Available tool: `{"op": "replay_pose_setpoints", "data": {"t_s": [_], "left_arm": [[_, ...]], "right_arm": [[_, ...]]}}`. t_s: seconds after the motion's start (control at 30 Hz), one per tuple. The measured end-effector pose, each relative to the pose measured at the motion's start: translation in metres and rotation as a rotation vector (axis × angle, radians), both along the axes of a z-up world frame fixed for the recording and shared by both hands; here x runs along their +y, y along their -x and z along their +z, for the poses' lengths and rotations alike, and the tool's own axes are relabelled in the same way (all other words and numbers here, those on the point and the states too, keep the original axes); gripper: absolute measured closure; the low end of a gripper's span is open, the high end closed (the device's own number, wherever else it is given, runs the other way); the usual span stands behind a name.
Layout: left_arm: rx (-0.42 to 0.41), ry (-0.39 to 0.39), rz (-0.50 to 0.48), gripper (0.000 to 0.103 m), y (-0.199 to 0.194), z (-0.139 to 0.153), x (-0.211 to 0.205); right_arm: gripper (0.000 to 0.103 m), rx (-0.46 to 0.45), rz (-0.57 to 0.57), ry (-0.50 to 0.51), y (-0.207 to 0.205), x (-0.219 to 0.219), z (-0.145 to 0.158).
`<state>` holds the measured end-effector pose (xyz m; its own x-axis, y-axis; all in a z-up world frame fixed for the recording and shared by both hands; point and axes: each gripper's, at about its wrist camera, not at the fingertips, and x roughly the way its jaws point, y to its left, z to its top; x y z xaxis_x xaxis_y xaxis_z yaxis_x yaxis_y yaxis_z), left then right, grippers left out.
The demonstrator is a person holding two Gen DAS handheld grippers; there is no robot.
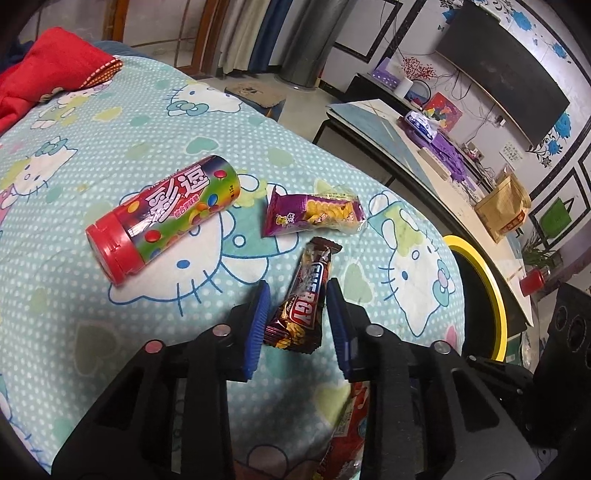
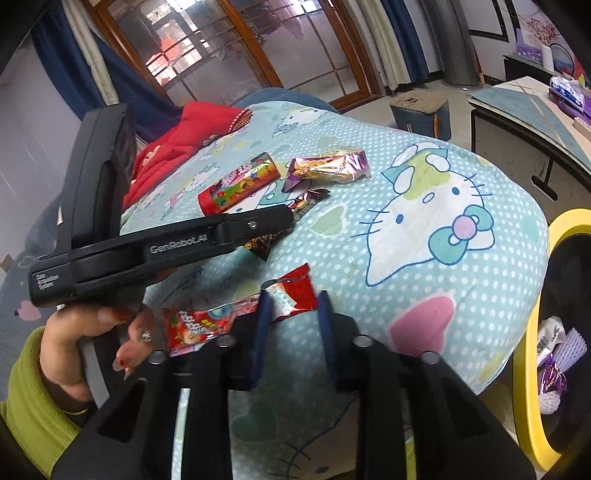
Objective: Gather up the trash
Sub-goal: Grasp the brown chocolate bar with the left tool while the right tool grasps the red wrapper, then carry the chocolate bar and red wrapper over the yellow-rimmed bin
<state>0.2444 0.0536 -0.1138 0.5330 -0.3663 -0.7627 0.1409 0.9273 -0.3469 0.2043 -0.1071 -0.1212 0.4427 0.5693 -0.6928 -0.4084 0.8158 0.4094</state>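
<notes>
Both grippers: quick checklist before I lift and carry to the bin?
1. Energy bar between the left gripper fingers: ok.
2. Left pads pressing on the bar: cannot tell.
3. Red wrapper end between the right gripper fingers: ok.
4. Right pads pressing on the wrapper: cannot tell.
5. Bin open, with room inside: ok.
6. Bed cleared: not ok; tube and purple pack still lie there.

A home living room is indicated: a cartoon-cat blanket [image 1: 110,229], a wall-mounted television [image 1: 506,70], window curtains [image 1: 266,33] and a cluttered low table [image 1: 424,162] are seen.
</notes>
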Motion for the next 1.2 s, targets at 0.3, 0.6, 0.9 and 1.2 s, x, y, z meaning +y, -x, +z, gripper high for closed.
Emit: {"op": "replay_pose_setpoints", "data": {"t_s": [0.3,0.6,0.9,1.2], "left_arm": [[-0.008,0.056,0.033,0.092,0.016,-0.002,0.01],[-0.043,0.127,0.11,0.093,0.051,0.008,0.037],[-0.116,0.119,0.099,0.093,0.071,0.035,0.033],[-0.155,0.108,0.012,0.093,0.076,0.057,-0.005]], "right_arm": [[0.102,-0.057,0.018,0.062,0.009,0.002,0.001],[0.102,-0.146,0.012,0.109,0.024,-0.015,0.02],[0.102,-0.223,-0.067,0.126,0.024,-0.049,0.044],[0.102,-0.298,-0.147,0.107,0.027,-0.08,0.067]]}}
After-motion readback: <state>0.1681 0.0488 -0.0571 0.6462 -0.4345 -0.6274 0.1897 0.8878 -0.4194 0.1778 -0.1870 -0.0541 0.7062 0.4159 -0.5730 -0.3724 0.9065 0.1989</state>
